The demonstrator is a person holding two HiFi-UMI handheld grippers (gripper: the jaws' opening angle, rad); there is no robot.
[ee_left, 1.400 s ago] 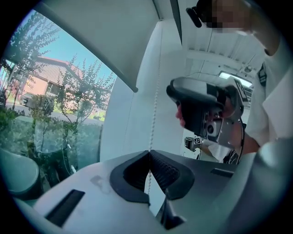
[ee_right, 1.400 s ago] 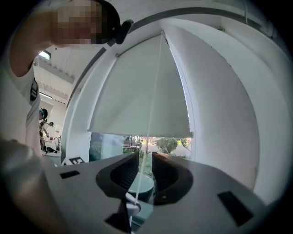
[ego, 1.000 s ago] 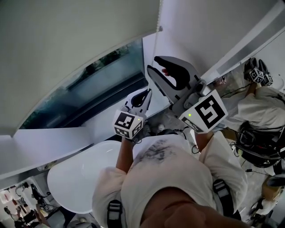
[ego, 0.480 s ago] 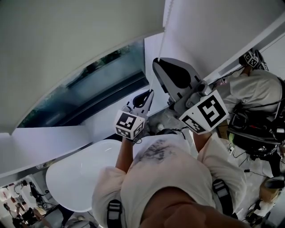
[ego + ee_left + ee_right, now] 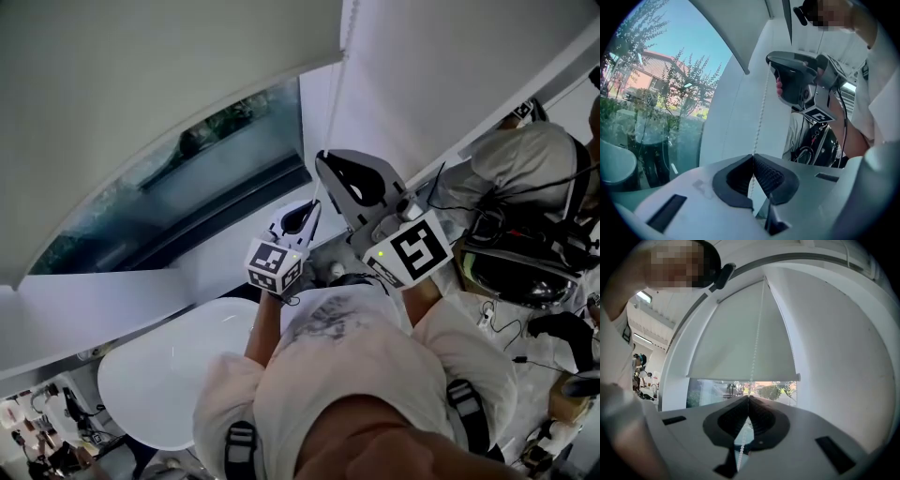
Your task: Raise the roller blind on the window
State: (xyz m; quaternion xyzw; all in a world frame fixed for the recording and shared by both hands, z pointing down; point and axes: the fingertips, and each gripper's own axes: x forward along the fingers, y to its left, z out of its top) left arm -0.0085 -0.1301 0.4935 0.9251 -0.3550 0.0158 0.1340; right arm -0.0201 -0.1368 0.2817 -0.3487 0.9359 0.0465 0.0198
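The grey roller blind (image 5: 141,103) hangs partway down the window glass (image 5: 187,178); its lower edge crosses the right gripper view (image 5: 740,376). A white bead chain (image 5: 336,89) drops along the blind's right side. My right gripper (image 5: 322,157) is shut on the bead chain (image 5: 756,338), which runs into its closed jaws (image 5: 748,397). Just below it, my left gripper (image 5: 311,202) is shut on the same chain (image 5: 760,117), where the beads enter the closed jaws (image 5: 752,156). The left gripper view shows the right gripper's body above.
The white window reveal (image 5: 422,84) stands right of the chain. A round white table (image 5: 178,366) lies below the sill. Another person (image 5: 525,178) in white with cables and gear stands close at the right. Trees and buildings show through the glass.
My right gripper's jaws went from wide open to shut on the chain, then moved down a little toward the left gripper. The left gripper stayed put. The person at right shifted.
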